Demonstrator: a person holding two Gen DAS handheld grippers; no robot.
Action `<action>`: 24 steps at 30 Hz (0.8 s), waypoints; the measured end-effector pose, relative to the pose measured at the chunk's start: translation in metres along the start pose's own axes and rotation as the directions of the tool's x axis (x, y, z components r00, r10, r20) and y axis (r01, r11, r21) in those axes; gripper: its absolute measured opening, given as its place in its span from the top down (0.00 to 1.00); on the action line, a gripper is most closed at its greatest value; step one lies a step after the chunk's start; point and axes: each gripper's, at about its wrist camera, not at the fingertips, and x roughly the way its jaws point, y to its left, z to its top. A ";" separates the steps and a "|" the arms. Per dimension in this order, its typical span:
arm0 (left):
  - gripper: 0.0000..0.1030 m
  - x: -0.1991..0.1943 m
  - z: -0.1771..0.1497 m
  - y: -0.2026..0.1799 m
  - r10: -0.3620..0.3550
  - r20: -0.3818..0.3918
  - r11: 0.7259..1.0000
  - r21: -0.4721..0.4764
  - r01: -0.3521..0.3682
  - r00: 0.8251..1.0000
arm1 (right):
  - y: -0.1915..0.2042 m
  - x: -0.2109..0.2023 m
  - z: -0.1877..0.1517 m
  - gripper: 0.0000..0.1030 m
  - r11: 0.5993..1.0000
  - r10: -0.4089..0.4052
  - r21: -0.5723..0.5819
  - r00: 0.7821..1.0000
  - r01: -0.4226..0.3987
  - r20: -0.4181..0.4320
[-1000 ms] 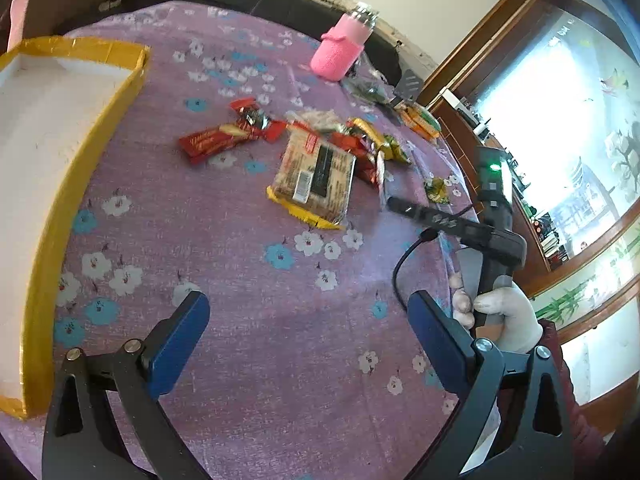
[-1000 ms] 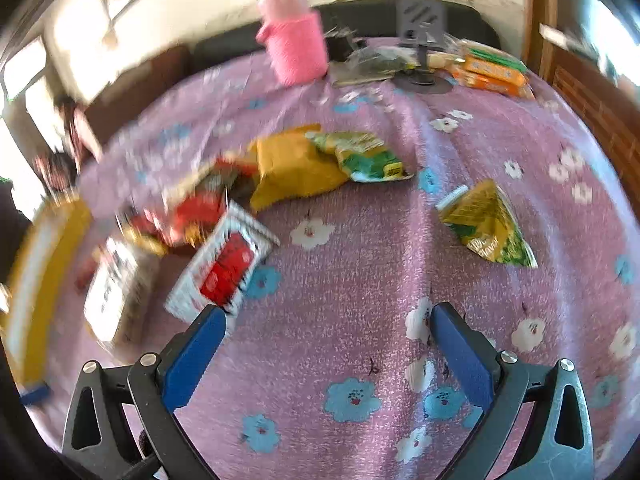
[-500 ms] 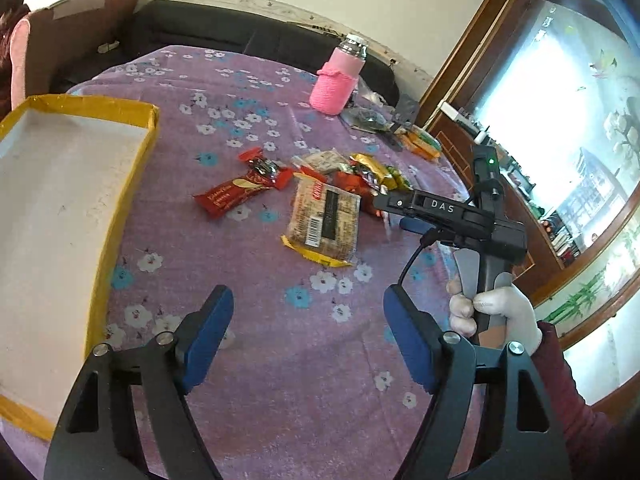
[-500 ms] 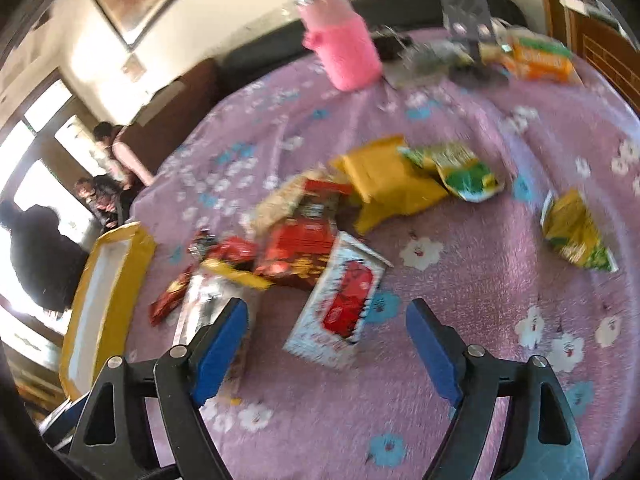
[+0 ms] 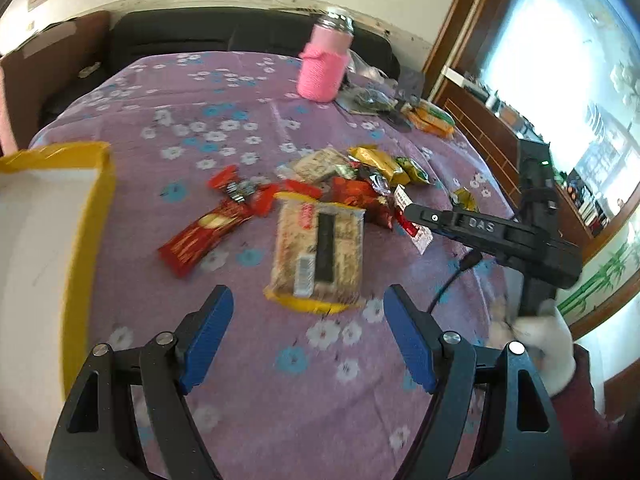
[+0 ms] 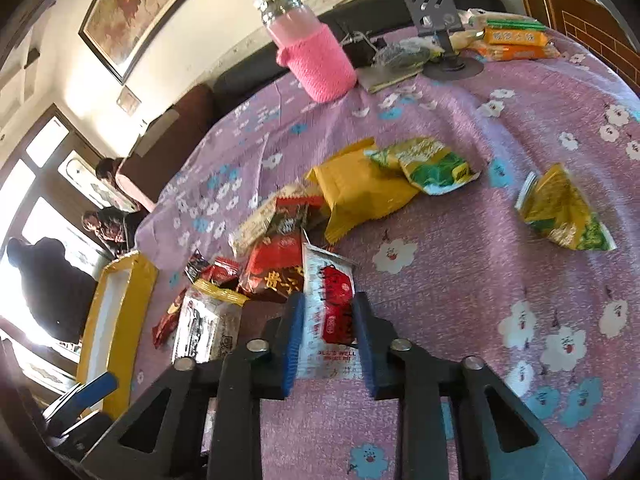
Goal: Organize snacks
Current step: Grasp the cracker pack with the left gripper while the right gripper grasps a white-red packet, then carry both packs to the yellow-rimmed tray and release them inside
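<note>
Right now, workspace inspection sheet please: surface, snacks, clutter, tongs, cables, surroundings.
Surface: table under a purple floral cloth.
Job's things: snack pile mid-table; big clear-wrapped pack nearest the left tongs; white-and-red packet; yellow-green packet lying apart; yellow-rimmed tray holding no snacks in its visible part.
Clutter: pink-sleeved bottle, phone stand, orange packs at the far edge.
Grippers: left tongs open, nothing between them; right tongs closing, the white-and-red packet between the pads.
Cables: black lead under the right handle.
Surroundings: dark sofa, framed picture, people by the window.
</note>
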 end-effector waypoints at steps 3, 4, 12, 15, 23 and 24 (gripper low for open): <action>0.25 0.025 0.013 -0.008 0.004 -0.032 0.999 0.035 -0.003 0.999 | -0.002 0.001 0.001 0.83 1.000 0.002 -0.003 1.000 -0.002 -0.005; 0.25 0.037 0.018 -0.012 0.010 -0.046 0.999 0.049 -0.008 0.999 | -0.002 0.001 0.001 0.83 1.000 0.002 -0.006 1.000 -0.002 -0.008; 0.25 0.091 0.022 -0.028 0.146 -0.125 0.978 0.166 -0.125 0.981 | -0.003 0.007 -0.001 0.74 1.000 0.011 -0.012 1.000 -0.011 -0.024; 0.25 0.093 0.019 -0.032 0.179 -0.106 0.967 0.201 -0.155 0.978 | -0.006 0.010 -0.001 0.69 1.000 0.024 -0.001 0.999 -0.024 -0.030; 0.34 0.075 0.015 -0.021 0.130 -0.090 0.984 0.135 -0.118 0.987 | -0.001 0.010 -0.002 0.75 1.000 0.007 -0.022 1.000 -0.008 -0.027; 0.34 0.071 0.015 -0.018 0.122 -0.086 0.986 0.121 -0.111 0.989 | 0.001 0.007 -0.002 0.80 1.000 -0.002 -0.028 1.000 0.001 -0.020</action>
